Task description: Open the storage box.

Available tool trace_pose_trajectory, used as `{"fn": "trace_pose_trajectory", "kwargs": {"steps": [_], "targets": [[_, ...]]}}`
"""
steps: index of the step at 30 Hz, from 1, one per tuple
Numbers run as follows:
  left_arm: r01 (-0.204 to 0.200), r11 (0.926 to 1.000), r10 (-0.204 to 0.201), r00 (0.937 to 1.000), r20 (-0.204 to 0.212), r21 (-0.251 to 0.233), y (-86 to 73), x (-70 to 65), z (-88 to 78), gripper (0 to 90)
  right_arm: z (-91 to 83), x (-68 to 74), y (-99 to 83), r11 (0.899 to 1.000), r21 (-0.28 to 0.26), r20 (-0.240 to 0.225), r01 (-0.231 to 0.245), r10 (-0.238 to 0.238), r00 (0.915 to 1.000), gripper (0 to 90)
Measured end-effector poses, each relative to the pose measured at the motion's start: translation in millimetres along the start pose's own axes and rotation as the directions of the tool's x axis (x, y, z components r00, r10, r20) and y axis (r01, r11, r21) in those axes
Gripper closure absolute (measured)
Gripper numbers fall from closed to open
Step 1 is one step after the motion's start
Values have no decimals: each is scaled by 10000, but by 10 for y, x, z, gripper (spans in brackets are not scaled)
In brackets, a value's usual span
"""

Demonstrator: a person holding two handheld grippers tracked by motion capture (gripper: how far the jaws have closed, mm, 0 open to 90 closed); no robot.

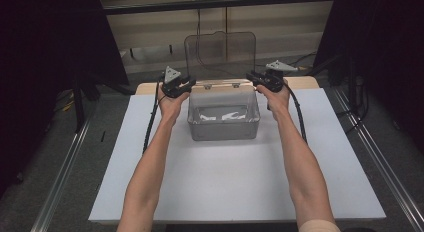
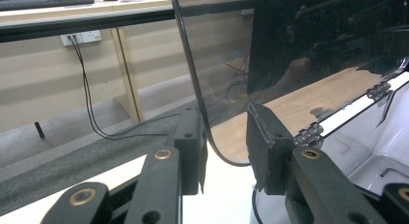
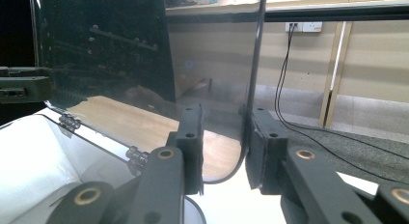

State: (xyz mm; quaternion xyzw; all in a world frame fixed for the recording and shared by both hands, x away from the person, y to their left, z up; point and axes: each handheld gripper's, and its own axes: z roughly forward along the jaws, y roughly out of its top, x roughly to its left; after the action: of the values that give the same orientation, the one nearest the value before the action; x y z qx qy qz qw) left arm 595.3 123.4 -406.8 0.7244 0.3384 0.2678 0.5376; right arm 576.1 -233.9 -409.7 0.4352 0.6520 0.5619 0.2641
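On the white table point(image 1: 225, 192), the raised lid's point(image 1: 220, 52) edges stand between both jaws.

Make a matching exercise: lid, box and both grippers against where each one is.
1. lid
2. box
3. left gripper
4. right gripper

A. on the white mat
B. straddling the lid's right edge
C. upright, above the box's far rim
D. straddling the lid's left edge

Pairs: 1-C, 2-A, 3-D, 4-B

light: dim, even | corners: black | glare: box floor point(image 1: 223, 115) | gripper views: soft, near parts blurred
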Motion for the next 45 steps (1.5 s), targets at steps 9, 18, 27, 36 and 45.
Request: {"fn": "trace_pose_trajectory", "kwargs": {"steps": [9, 18, 27, 36, 45], "targets": [[-54, 9997, 53, 10000, 64, 228, -39, 0, 27, 650, 25, -1, -2, 10000, 38, 10, -44, 44, 10000, 660], [127, 9997, -129, 9999, 97, 226, -43, 3, 38, 636, 47, 3, -5, 9998, 107, 40, -147, 147, 9999, 626], [302, 9990, -309, 9993, 216, 342, -34, 19, 45, 617, 63, 5, -2, 9987, 155, -16, -489, 489, 9988, 599], [641, 9967, -654, 9976, 245, 500, -20, 27, 60, 614, 89, 8, 24, 9957, 423, 72, -823, 821, 9966, 580], [916, 9933, -940, 9951, 311, 711, 0, 46, 77, 610, 108, -21, 41, 9873, 608, 150, -1466, 1459, 9892, 625]]}}
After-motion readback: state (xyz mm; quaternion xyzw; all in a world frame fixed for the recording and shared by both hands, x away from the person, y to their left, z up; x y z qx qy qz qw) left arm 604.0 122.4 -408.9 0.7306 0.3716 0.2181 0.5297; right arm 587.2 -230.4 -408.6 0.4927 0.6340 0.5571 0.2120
